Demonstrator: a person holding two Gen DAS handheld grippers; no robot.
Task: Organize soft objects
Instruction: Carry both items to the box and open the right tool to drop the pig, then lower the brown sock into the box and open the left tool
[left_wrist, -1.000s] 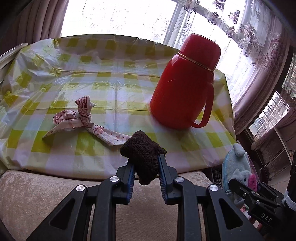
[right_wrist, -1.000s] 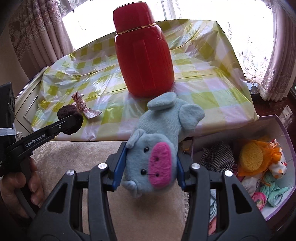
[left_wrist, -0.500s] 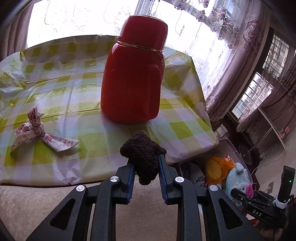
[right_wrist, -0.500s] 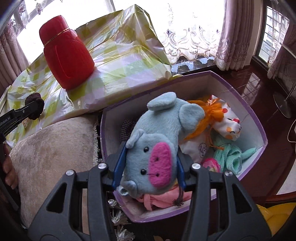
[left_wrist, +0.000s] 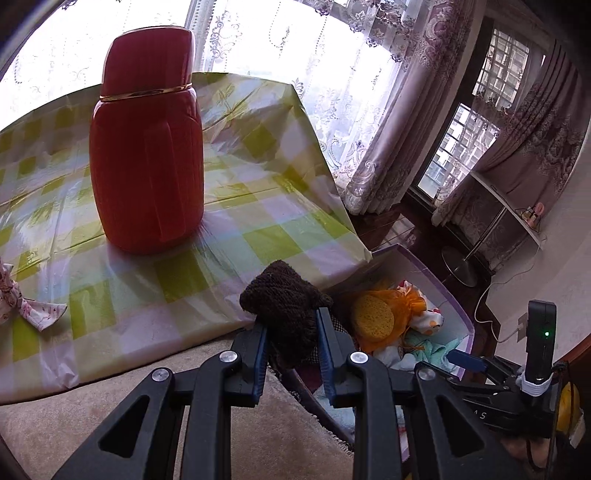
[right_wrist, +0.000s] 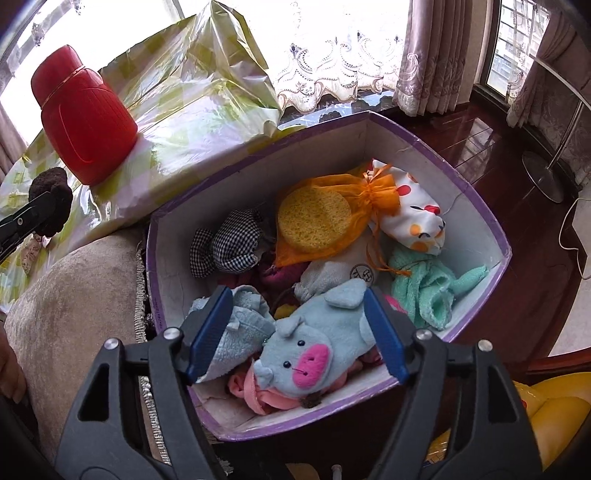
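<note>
Right hand-held gripper just opened, pig dropped in box; left hand-held gripper pinches light, squashy knit mid-body

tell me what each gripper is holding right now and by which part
The left gripper clamps the dark brown knitted piece by its lower end. The right gripper holds nothing: its jaws have just opened, and the blue pig toy lies in the box.

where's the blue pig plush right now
In the right wrist view the blue pig plush lies inside the purple box, at its near end, between the open right tool's fingers.
</note>
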